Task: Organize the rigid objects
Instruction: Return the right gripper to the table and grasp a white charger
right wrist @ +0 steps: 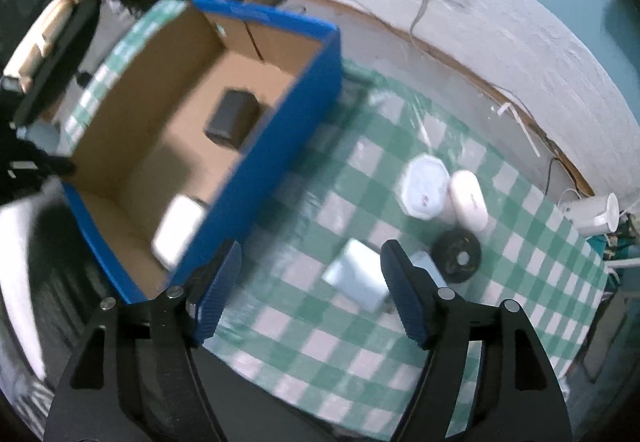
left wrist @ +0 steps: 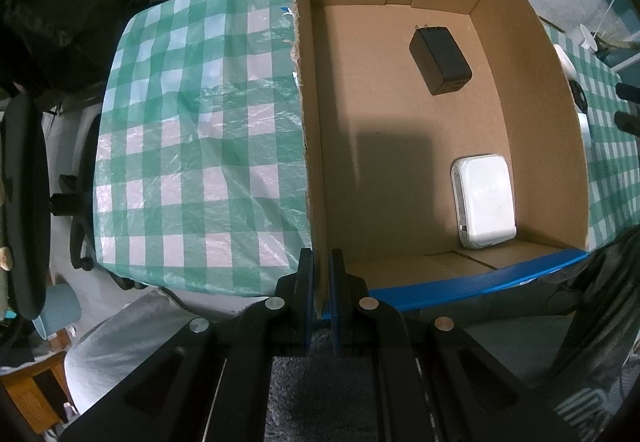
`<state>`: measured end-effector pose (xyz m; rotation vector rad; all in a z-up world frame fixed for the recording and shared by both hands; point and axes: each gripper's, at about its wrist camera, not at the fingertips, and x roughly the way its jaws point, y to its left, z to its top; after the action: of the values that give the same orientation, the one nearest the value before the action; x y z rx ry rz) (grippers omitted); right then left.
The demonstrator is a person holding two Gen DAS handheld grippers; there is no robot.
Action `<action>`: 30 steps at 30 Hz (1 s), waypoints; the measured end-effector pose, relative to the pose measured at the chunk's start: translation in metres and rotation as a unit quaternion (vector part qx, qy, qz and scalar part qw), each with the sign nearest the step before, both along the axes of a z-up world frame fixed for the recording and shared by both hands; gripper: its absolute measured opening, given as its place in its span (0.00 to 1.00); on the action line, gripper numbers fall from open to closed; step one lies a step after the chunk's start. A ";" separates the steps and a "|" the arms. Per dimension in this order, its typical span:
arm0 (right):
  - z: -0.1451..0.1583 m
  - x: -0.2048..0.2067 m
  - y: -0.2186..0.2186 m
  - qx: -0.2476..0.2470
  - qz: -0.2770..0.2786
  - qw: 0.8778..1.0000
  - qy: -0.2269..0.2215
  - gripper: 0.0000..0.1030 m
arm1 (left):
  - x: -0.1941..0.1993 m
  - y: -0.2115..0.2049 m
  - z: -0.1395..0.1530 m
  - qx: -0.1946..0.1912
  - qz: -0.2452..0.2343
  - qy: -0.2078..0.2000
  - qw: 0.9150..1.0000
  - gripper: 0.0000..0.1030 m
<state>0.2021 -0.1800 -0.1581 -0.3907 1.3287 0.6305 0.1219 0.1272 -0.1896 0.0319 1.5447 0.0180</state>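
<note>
In the left wrist view, the left tongs are clenched on the near end of the left wall of the cardboard box, which sits on the checked bench with a black charger far inside and a white power bank at its near right. In the blurred right wrist view, the right tongs hang released above the bench, right of the box, with a pale flat case between the fingers, and beyond it a black disc, a white tub and a white oval case.
</note>
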 end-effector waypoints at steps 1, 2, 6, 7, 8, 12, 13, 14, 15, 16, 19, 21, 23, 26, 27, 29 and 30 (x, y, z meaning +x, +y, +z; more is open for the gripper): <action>-0.006 0.000 -0.003 -0.010 0.011 1.000 -0.002 0.71 | 0.000 -0.001 0.000 0.001 0.000 0.000 1.000 0.07; -0.014 0.001 -0.006 -0.022 0.025 0.999 -0.002 0.71 | -0.001 -0.001 0.000 0.001 0.000 0.000 1.000 0.07; -0.037 -0.003 -0.012 -0.055 0.072 0.996 -0.001 0.71 | 0.000 -0.002 -0.001 0.003 0.000 0.001 1.000 0.07; -0.043 -0.005 -0.011 -0.064 0.091 0.994 -0.001 0.71 | 0.000 -0.003 -0.001 0.004 0.000 0.002 1.000 0.07; -0.046 -0.006 -0.011 -0.068 0.102 0.992 -0.002 0.71 | -0.001 -0.003 0.000 0.005 -0.001 0.002 1.000 0.07; -0.062 -0.011 -0.006 -0.097 0.152 0.984 -0.009 0.71 | 0.000 -0.003 -0.001 0.007 -0.002 0.003 1.000 0.07; -0.068 -0.012 -0.005 -0.110 0.164 0.980 -0.011 0.71 | 0.000 -0.003 -0.001 0.006 -0.002 0.003 1.000 0.07; -0.073 -0.013 -0.004 -0.120 0.171 0.978 -0.011 0.71 | 0.000 -0.003 0.000 0.006 -0.002 0.003 1.000 0.07; -0.078 -0.014 -0.002 -0.128 0.178 0.976 -0.011 0.71 | 0.000 -0.003 -0.001 0.006 -0.003 0.004 1.000 0.07; -0.082 -0.014 -0.001 -0.131 0.183 0.974 -0.007 0.71 | 0.000 -0.003 -0.001 0.006 -0.002 0.004 1.000 0.07; -0.093 -0.019 0.005 -0.155 0.214 0.964 -0.010 0.71 | -0.001 -0.002 -0.001 0.005 -0.002 0.004 1.000 0.07; -0.100 -0.022 0.008 -0.172 0.226 0.959 -0.012 0.71 | -0.001 -0.001 0.000 0.005 -0.003 0.005 1.000 0.07; -0.109 -0.024 0.012 -0.184 0.233 0.955 -0.007 0.68 | -0.001 -0.001 -0.001 0.005 -0.003 0.005 1.000 0.07; -0.116 -0.021 0.011 -0.193 0.216 0.957 0.000 0.63 | -0.001 -0.001 -0.001 0.005 -0.003 0.005 1.000 0.07; -0.116 -0.018 0.011 -0.192 0.205 0.960 0.009 0.62 | -0.001 -0.001 -0.001 0.005 -0.003 0.005 1.000 0.07; -0.115 -0.009 0.009 -0.179 0.158 0.970 0.042 0.57 | -0.001 -0.001 -0.001 0.006 -0.004 0.005 1.000 0.07; -0.116 -0.005 0.006 -0.169 0.134 0.974 0.061 0.53 | -0.001 -0.001 -0.001 0.006 -0.004 0.005 1.000 0.07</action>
<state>0.1968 -0.1739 -0.2739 -0.8312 1.5187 0.6592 0.1211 0.1262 -0.1902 0.0485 1.5537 0.0201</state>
